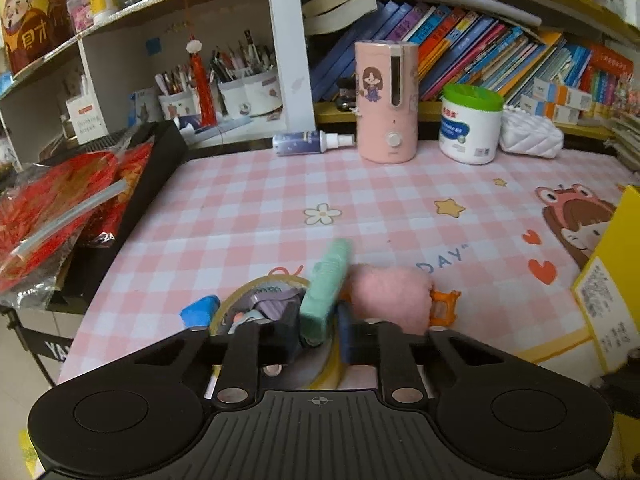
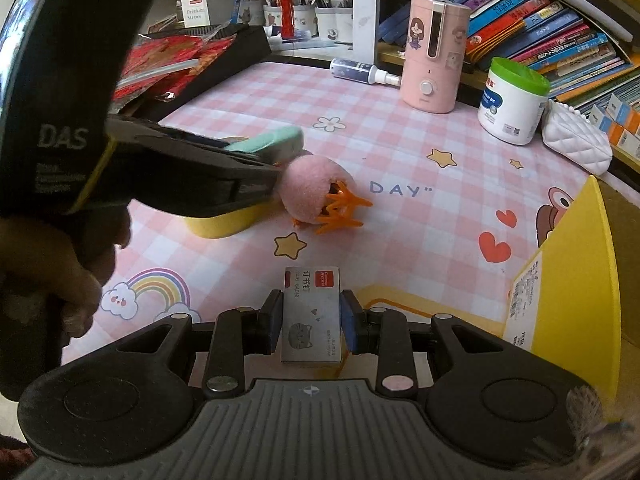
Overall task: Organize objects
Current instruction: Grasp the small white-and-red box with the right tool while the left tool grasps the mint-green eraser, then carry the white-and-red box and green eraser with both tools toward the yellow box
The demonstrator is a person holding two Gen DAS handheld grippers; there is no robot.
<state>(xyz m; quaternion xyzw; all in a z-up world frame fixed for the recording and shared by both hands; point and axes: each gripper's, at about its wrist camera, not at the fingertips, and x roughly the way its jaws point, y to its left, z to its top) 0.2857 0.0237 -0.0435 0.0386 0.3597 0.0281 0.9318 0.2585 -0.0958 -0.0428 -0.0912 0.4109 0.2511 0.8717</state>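
Observation:
My left gripper [image 1: 318, 330] is shut on a mint-green stapler-like object [image 1: 326, 288], held over a round yellow container [image 1: 326, 368] with small items inside. The same green object [image 2: 276, 142] and the yellow container [image 2: 224, 222] show in the right wrist view under the left gripper. A pink fluffy hair claw with orange teeth [image 1: 394, 294] lies just right of the container; it also shows in the right wrist view [image 2: 310, 192]. My right gripper [image 2: 311, 320] is shut on a grey staple box [image 2: 311, 316] above the pink checked mat [image 2: 400, 152].
A yellow box [image 2: 572, 280] stands at the right edge. At the back stand a pink humidifier [image 1: 386, 102], a green-lidded white jar [image 1: 471, 124], a spray bottle [image 1: 308, 142] and a white quilted pouch [image 1: 530, 136]. Red packets on a black tray [image 1: 132, 184] lie left.

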